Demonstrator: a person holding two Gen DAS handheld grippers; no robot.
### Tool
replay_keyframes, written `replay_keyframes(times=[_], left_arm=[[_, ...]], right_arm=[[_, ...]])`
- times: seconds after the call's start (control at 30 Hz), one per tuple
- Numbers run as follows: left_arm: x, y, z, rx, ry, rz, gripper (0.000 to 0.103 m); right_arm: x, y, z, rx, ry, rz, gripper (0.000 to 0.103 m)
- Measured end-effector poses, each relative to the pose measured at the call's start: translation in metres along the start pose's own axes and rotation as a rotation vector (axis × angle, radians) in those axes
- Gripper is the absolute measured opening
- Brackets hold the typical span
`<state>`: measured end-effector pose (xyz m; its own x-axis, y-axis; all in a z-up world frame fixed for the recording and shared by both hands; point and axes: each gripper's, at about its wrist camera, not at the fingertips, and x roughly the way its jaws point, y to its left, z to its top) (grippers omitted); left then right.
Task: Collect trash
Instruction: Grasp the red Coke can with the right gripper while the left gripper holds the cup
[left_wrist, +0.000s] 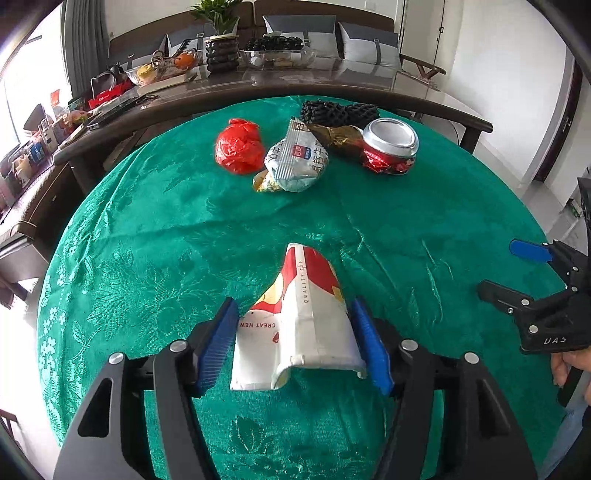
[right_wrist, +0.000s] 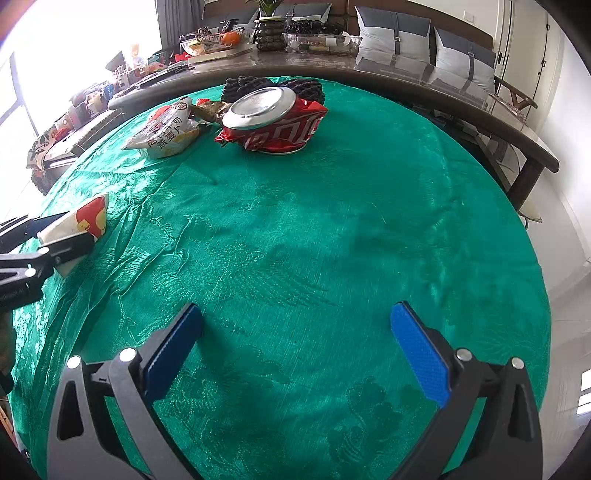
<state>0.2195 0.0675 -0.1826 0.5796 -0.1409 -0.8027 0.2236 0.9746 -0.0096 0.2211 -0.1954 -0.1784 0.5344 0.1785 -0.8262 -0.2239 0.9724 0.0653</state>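
Note:
A flattened white-and-red paper cup (left_wrist: 306, 317) lies between the blue pads of my left gripper (left_wrist: 293, 306), which is shut on its wide end; the right wrist view shows the same cup (right_wrist: 83, 221) in that gripper (right_wrist: 37, 240). My right gripper (right_wrist: 297, 310) stands open over bare green cloth with nothing between its fingers, and it shows at the right edge of the left wrist view (left_wrist: 517, 266). At the far side lie a red plastic bag (left_wrist: 238, 149), a white snack wrapper (left_wrist: 295, 158), a gold wrapper (left_wrist: 336, 136), black foam netting (left_wrist: 338, 110) and a crushed red can (right_wrist: 273, 118).
The trash sits on a round table under a green patterned cloth (right_wrist: 332, 221). Behind it runs a long dark table (left_wrist: 332, 85) with glass bowls, fruit, a potted plant and boxes. A hand (left_wrist: 565, 365) holds the right gripper's handle.

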Motion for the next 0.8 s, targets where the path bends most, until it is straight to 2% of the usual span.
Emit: replay_keyframes(times=[0.03, 0.1, 0.2, 0.37, 0.6, 0.73, 0.8], left_arm=[[0.003, -0.001, 0.000, 0.003, 0.007, 0.007, 0.077], [0.008, -0.001, -0.001, 0.006, 0.021, 0.021, 0.088], [0.011, 0.000, -0.002, 0.010, 0.021, 0.041, 0.092], [0.013, 0.004, -0.002, -0.013, 0.031, 0.034, 0.097], [0.015, 0.005, -0.001, -0.019, 0.033, 0.039, 0.098], [0.015, 0.005, -0.001, -0.019, 0.033, 0.037, 0.098], [0.014, 0.004, -0.001, -0.020, 0.033, 0.034, 0.098]], right_arm=[[0.000, 0.000, 0.000, 0.000, 0.000, 0.000, 0.098], [0.000, 0.000, 0.000, 0.000, 0.000, 0.001, 0.098], [0.002, 0.002, 0.002, 0.003, 0.000, 0.011, 0.098], [0.009, -0.010, 0.025, -0.015, -0.015, 0.111, 0.098], [0.038, -0.041, 0.103, 0.153, -0.067, 0.286, 0.098], [0.069, -0.047, 0.136, 0.240, -0.017, 0.396, 0.098], [0.079, -0.046, 0.143, 0.249, -0.003, 0.410, 0.098]])
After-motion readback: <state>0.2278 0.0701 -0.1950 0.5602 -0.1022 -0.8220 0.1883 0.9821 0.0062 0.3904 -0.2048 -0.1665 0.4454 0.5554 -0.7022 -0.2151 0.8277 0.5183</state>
